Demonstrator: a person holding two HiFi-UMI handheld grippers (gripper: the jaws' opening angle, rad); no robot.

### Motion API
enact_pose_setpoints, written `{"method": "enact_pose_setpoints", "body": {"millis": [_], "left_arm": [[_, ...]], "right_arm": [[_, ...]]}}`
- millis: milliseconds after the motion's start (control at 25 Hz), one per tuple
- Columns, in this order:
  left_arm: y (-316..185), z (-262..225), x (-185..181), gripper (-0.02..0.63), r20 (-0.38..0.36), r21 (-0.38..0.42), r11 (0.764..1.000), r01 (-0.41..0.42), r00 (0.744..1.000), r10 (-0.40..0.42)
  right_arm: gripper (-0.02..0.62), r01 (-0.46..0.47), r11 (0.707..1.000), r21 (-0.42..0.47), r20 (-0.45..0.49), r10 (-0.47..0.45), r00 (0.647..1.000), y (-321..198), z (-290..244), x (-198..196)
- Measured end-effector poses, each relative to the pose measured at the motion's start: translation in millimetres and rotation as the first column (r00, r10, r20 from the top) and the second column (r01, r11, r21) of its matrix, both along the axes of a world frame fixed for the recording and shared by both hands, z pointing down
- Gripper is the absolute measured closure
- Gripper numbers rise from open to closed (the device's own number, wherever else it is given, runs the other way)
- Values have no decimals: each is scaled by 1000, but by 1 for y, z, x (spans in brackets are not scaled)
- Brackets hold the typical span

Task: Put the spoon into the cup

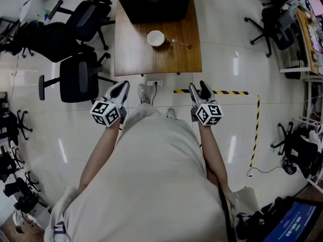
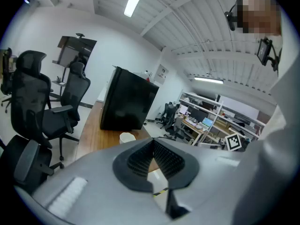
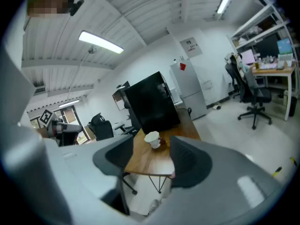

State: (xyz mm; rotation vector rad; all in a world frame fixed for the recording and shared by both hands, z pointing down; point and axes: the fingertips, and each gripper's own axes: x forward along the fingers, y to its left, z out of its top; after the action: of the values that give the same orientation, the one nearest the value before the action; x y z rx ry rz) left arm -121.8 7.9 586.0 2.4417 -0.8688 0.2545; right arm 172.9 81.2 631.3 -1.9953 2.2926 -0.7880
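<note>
Two grippers are hanging in front of you, well short of the table [image 1: 126, 59]. Your left gripper [image 1: 119, 88] is holding its jaws pressed together at the tips with nothing between them. Your right gripper [image 1: 201, 89] is holding its jaws spread wide, and they are empty too.

The spoon [image 1: 180, 43] is lying well ahead of the right jaws and a little to their inner side. It is just beside the upright cup [image 1: 155, 38], which is standing ahead of both pairs of jaws.

You are risking a slip here. The spoon is thin and lying flat, so jaws closing on it carelessly could skate off it or shove it along the wood. With the cup this close, a wide approach could also be knocking it over.

Only the head view is showing the spoon clearly. The right gripper view is framing the cup between its spread jaws, with no more than a dark smudge beside it. The left gripper view is showing the cup just past its closed tips and no spoon that I can make out.
</note>
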Motion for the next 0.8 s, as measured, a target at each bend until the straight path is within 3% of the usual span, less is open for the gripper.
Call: {"method": "enact_pose_setpoints", "body": {"millis": [280, 400, 560, 800], "left_arm": [[-73, 1, -17, 606, 11, 15, 988, -154, 988, 154], [-97, 6, -15, 606, 15, 28, 972, -232, 973, 232], [-121, 17, -18, 606, 72, 66, 940, -335, 941, 330], [-143, 21, -10, 606, 81, 52, 921, -386, 921, 382]], "right_arm": [[357, -48, 998, -37, -74, 45, 996, -71, -8, -29], [379, -91, 992, -93, -149, 76, 986, -92, -3, -32], [416, -138, 976, -169, -268, 90, 959, -114, 10, -38], [417, -132, 966, -224, -353, 46, 935, -133, 25, -30]]}}
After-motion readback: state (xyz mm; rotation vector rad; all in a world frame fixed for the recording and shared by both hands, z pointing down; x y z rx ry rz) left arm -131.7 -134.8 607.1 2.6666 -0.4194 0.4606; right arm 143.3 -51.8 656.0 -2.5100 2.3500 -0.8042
